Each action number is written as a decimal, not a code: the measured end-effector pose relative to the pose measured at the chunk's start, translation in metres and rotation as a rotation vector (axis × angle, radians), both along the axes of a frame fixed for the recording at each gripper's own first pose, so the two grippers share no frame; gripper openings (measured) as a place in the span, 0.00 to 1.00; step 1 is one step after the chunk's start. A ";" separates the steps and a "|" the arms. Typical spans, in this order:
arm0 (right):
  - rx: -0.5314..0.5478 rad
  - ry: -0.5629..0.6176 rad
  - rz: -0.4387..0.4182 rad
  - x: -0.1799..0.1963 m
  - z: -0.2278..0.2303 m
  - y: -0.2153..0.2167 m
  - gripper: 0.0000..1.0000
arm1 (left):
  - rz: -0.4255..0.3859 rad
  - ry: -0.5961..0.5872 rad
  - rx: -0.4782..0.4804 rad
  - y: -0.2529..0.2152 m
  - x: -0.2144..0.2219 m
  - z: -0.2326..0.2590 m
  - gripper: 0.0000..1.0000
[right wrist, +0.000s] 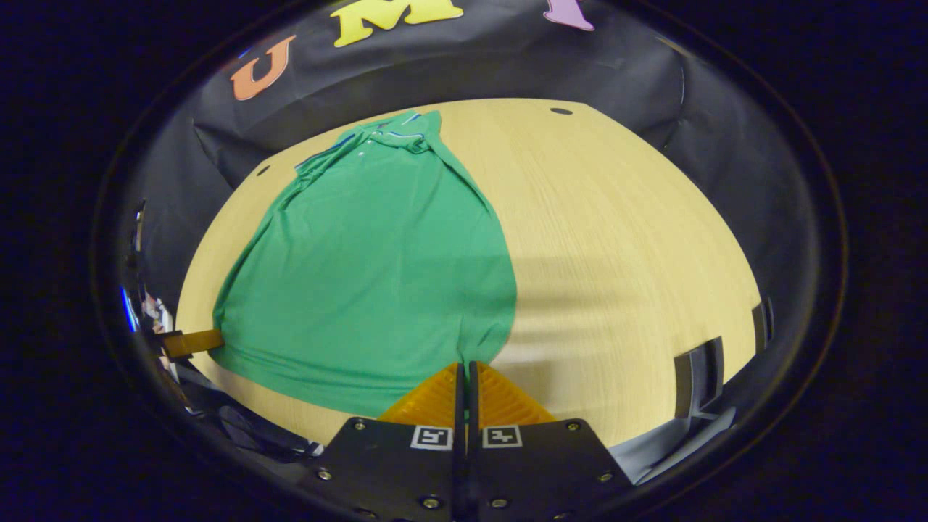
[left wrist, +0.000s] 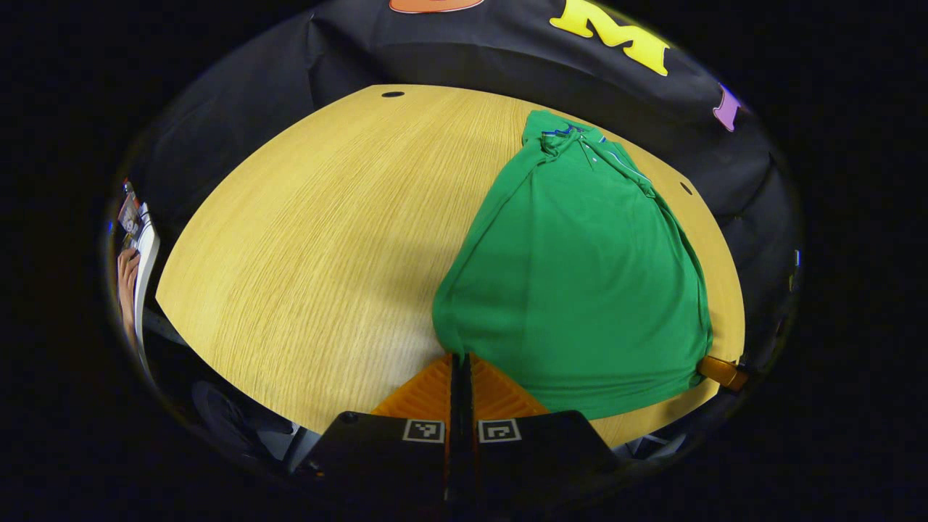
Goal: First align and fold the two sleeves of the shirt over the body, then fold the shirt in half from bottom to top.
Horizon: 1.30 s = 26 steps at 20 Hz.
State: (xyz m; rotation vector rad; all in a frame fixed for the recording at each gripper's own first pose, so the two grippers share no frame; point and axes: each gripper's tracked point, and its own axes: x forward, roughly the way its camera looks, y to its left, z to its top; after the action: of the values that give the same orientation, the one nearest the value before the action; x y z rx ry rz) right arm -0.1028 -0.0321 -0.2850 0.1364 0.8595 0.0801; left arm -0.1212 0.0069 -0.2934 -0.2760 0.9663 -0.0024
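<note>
A green polo shirt (left wrist: pixel 580 268) lies flat on the wooden table (left wrist: pixel 304 239), collar at the far end and sleeves tucked over the body. In the left gripper view my left gripper (left wrist: pixel 460 360) is shut, its tips pinching the hem's near left corner. The right gripper (left wrist: pixel 720 370) shows at the hem's other corner. In the right gripper view the shirt (right wrist: pixel 377 268) spreads to the left, and my right gripper (right wrist: pixel 465 367) is shut on the hem's near right corner. The left gripper (right wrist: pixel 194 341) touches the far-left corner of the hem.
The table (right wrist: pixel 623 239) has small dark cable holes (left wrist: pixel 392 94) near its far edge. A person's hand (left wrist: pixel 128 279) with some papers is off the table's left side. Dark brackets (right wrist: pixel 699 377) stand past the table's right edge.
</note>
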 end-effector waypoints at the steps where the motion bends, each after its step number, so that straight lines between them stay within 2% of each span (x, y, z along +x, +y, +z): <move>1: 0.006 -0.008 0.005 0.002 0.002 0.002 0.00 | -0.006 -0.007 -0.006 -0.002 0.001 0.002 0.03; 5: 0.028 -0.013 0.007 0.011 0.007 0.004 0.00 | -0.040 -0.036 -0.006 -0.013 0.011 0.009 0.03; 11: 0.044 -0.038 0.007 0.030 0.020 0.004 0.01 | -0.026 -0.053 -0.017 -0.010 0.030 0.017 0.03; 26: 0.079 -0.147 0.022 0.116 0.072 0.004 0.01 | -0.025 -0.173 -0.009 -0.007 0.118 0.066 0.03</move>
State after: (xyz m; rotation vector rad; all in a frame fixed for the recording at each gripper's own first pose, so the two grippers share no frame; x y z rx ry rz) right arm 0.0135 -0.0286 -0.2130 0.1928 0.7110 0.1433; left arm -0.0035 -0.0005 -0.2272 -0.2673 0.7974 -0.0532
